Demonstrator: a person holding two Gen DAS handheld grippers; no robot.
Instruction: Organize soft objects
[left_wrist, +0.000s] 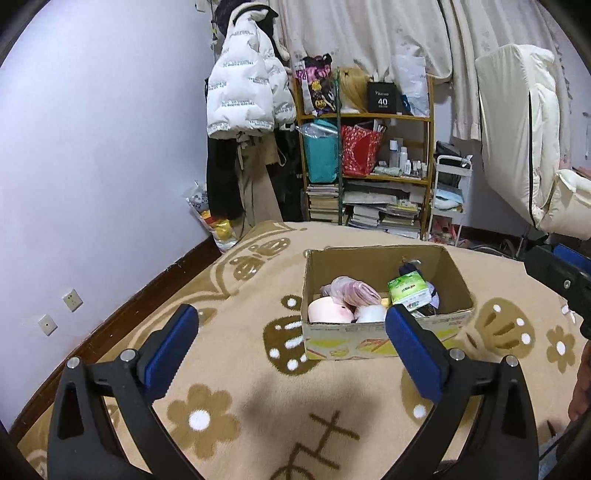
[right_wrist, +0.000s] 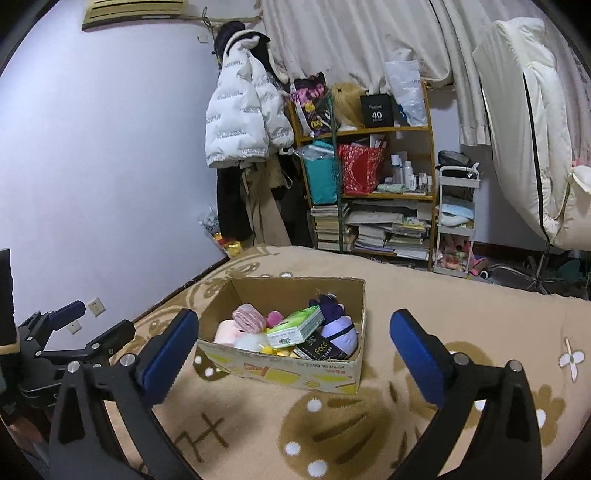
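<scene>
A cardboard box (left_wrist: 384, 339) sits on a beige blanket and holds soft things: a pink roll (left_wrist: 356, 291), a green tissue pack (left_wrist: 408, 290), a pale pink plush (left_wrist: 328, 312). The right wrist view shows the box (right_wrist: 295, 373) with the tissue pack (right_wrist: 295, 326), a purple plush (right_wrist: 338, 325) and a dark "Face" packet (right_wrist: 321, 349). My left gripper (left_wrist: 291, 350) is open and empty, just in front of the box. My right gripper (right_wrist: 293, 354) is open and empty, near the box's front wall. The left gripper also shows in the right wrist view (right_wrist: 88, 321).
The blanket (left_wrist: 258, 413) has brown flower and mushroom patterns. Behind the bed stand a cluttered wooden shelf (left_wrist: 369, 162), a hanging white puffer jacket (left_wrist: 240, 85), a white trolley (left_wrist: 448, 195) and a white padded cover (left_wrist: 524, 140). The right gripper's body (left_wrist: 557, 280) shows at right.
</scene>
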